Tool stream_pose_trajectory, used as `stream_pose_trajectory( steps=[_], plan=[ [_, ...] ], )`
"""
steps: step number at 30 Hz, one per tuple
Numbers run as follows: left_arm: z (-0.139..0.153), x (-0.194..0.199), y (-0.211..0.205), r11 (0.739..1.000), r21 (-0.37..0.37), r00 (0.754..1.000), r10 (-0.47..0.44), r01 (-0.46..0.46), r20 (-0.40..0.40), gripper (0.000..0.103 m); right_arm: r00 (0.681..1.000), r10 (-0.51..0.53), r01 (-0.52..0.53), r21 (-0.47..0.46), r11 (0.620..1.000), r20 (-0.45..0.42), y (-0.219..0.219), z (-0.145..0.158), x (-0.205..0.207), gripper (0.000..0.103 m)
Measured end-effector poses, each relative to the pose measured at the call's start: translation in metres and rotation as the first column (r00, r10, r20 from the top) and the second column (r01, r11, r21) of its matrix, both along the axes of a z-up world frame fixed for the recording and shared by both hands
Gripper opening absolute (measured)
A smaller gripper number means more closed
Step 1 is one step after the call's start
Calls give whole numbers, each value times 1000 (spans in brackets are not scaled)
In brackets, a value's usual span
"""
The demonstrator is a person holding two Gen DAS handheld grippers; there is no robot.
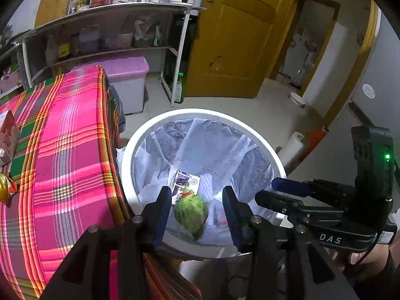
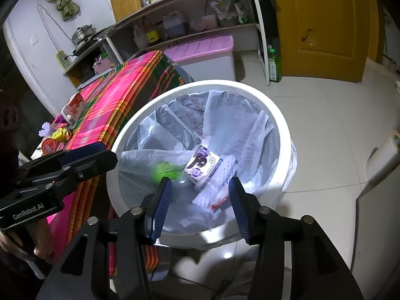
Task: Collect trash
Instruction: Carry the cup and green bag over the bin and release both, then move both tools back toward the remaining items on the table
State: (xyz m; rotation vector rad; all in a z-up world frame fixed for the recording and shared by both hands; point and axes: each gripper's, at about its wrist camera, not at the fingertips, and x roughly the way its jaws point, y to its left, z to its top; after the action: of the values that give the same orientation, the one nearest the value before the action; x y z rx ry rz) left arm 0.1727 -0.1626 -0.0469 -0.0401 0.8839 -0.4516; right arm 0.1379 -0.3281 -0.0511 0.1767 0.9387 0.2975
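Note:
A white round trash bin (image 1: 205,112) (image 2: 250,87) lined with a clear bag stands on the floor beside the table. Both grippers hover over its near rim. My left gripper (image 1: 197,192) is open; a blurred green striped piece like melon rind (image 1: 192,212) (image 2: 165,171) shows between and below its fingers, untouched by the pads, inside the bin. My right gripper (image 2: 200,185) is open with nothing in it. A purple-and-white carton (image 1: 185,182) (image 2: 202,165) lies at the bin's bottom. Each view shows the other gripper: the right gripper (image 1: 282,190), the left gripper (image 2: 100,155).
The table with a pink plaid cloth (image 1: 70,150) (image 2: 112,100) adjoins the bin on the left. On it lie a red-and-white carton (image 1: 8,135) (image 2: 73,110), a gold wrapper (image 2: 62,133) and a round red lid (image 2: 48,146). A pink-lidded box (image 2: 200,47), shelves and a yellow door (image 1: 237,50) stand behind.

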Motion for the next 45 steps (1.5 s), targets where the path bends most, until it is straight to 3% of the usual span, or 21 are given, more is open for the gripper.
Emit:
stream_pose_trajectory(
  steps=[14,32,45],
  plan=[
    [21,-24,19,998,-10,996,61,-60,68,44,994,20,-23,24,999,103,9,33,-27,48],
    [54,-80,72,983,-6,966,180,-182,184,44,971,137,-141,6,990,197,62,64,-58,48],
    [61,-113,109,964,-2,939,258,-265,226,44,955,219,-220,-15,975,198,101,70,-69,48]
  ],
)
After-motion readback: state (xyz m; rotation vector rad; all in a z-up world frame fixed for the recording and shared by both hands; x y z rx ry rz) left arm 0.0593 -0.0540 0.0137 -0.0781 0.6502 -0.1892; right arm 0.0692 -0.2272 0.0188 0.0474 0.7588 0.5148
